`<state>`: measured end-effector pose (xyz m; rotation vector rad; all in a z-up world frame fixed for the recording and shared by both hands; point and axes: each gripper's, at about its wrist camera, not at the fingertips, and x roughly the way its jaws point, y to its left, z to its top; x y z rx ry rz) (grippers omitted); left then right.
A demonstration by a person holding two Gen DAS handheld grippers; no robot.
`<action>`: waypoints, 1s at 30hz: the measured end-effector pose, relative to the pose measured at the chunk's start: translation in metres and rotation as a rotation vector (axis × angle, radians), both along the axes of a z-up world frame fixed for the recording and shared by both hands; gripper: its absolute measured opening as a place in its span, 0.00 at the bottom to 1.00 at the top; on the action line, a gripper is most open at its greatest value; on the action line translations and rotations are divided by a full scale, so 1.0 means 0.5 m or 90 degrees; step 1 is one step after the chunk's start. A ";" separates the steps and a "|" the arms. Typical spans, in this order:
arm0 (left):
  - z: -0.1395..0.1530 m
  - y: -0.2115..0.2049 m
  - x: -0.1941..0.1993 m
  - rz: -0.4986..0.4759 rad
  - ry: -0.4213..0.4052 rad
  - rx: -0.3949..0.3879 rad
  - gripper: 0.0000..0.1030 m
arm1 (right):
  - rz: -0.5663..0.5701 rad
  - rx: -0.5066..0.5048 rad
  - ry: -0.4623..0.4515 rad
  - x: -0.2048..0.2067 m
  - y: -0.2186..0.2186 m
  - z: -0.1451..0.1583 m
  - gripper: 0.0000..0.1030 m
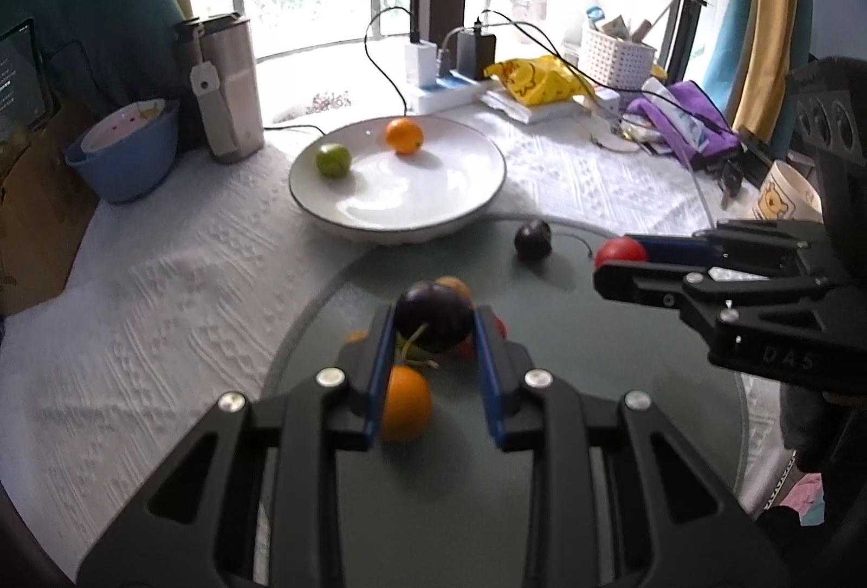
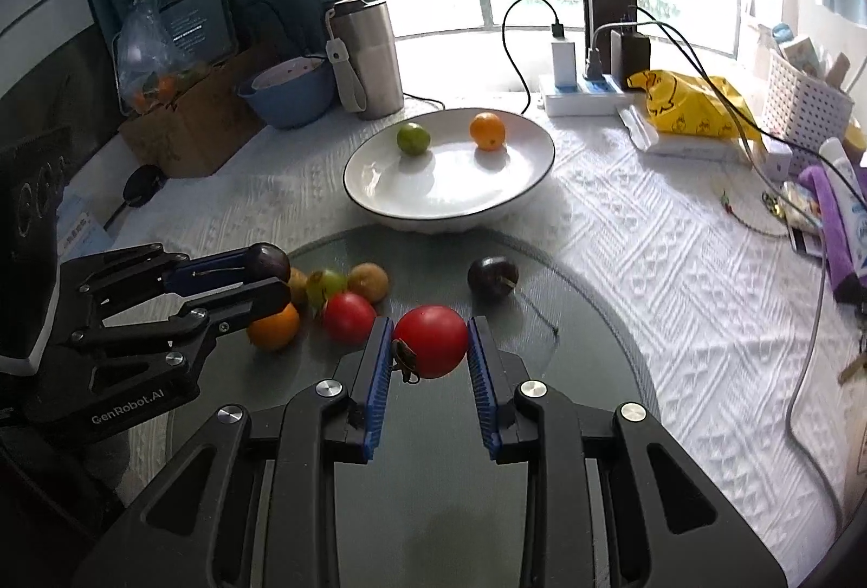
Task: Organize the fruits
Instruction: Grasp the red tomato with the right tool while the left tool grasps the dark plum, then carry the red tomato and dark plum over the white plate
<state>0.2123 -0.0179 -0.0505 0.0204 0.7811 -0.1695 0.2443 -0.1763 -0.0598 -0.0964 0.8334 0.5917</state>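
Now, step in hand: you have a fruit in each gripper, lifted off the glass table top (image 2: 569,317); by my reading the next move is to carry both to the white plate (image 1: 466,203).
Left gripper (image 1: 433,322): closed on a dark purple plum (image 1: 433,320), blue pads pressing its two sides, its stalk hanging down between the fingers.
Right gripper (image 2: 431,341): closed on a red tomato (image 2: 431,338), held at its widest part, the dried calyx turned towards the left pad.
Carrying: keep both grips as they are; round, smooth fruit held only at the sides can roll out if you tilt or jolt.
Route: the left gripper has the loose pile right under it, so lift clear of that before you swing across.
Placing: the plate already holds a green fruit (image 2: 413,138) and an orange (image 2: 487,130) near its far rim; aim for the bare near half, one gripper at a time so the two do not crowd each other.
Release: go low over the plate before you let go, or the fruit will likely roll.
Left on the glass: a second plum (image 2: 492,276) alone near the plate, and a cluster with an orange, a red tomato, a green fruit and brownish ones.
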 end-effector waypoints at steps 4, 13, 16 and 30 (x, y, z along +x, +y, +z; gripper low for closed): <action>0.005 0.014 0.016 0.005 -0.006 -0.002 0.29 | 0.001 -0.003 -0.005 0.020 0.007 0.008 0.29; 0.009 0.040 0.061 0.015 -0.010 -0.003 0.29 | 0.002 -0.010 -0.011 0.065 0.020 0.018 0.29; 0.008 0.048 0.079 0.018 -0.011 -0.002 0.29 | 0.001 -0.012 -0.012 0.084 0.024 0.020 0.29; -0.006 0.080 0.156 0.052 0.029 -0.040 0.30 | -0.021 0.006 -0.009 0.153 0.008 0.026 0.29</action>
